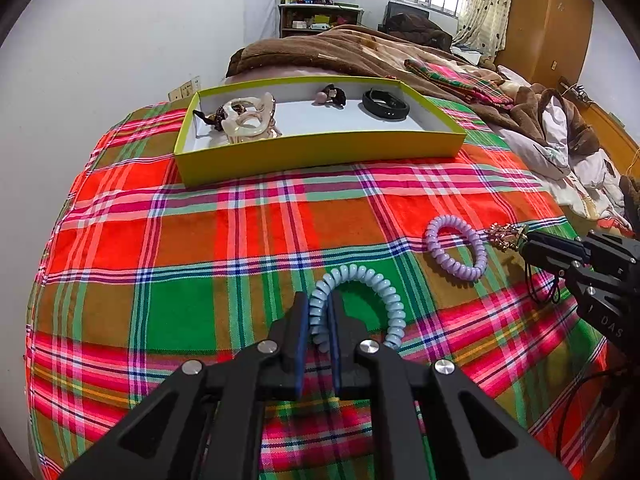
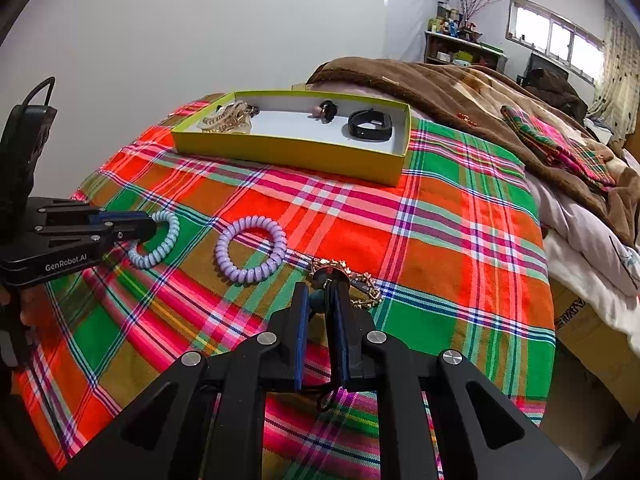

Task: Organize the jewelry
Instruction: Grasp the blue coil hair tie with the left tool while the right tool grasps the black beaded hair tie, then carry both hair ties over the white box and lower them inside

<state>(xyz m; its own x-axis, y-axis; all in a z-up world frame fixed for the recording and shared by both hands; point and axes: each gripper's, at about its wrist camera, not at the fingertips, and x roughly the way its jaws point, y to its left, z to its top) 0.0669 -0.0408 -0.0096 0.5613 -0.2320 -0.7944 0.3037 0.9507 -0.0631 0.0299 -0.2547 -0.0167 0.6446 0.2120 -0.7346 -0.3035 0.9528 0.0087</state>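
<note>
L gripper [image 1: 320, 312] is clamped on the blue coil tie [image 1: 360, 300], pads pinching one side of the loop; rest of the coil arcs off to its right and lies on the plaid cloth [image 1: 200, 240]. Not lifted yet afaict.

R gripper [image 2: 320, 300] is narrow, closed on the dark charm [image 2: 326, 276] w/ its black cord trailing back between the fingers. The gold chain [image 2: 366, 286] sits right at the tips, touching or under it, can't tell if it's in the pinch too.

Purple coil tie [image 2: 251, 250] lies loose on the cloth btwn the two grippers, nobody holding it.

Key relation: yellow box [image 1: 320, 152] lies straight ahead of both grippers, well apart, long axis running across their line of travel, open side up. Already inside: pale clip pile at left end, small dark piece mid, black band [image 1: 386, 104] toward right. From the wrist views the L one lines up w/ box middle, the R one nearer the right end. My guess, both carry fwd and drop over the near wall; mid floor is free.
</note>
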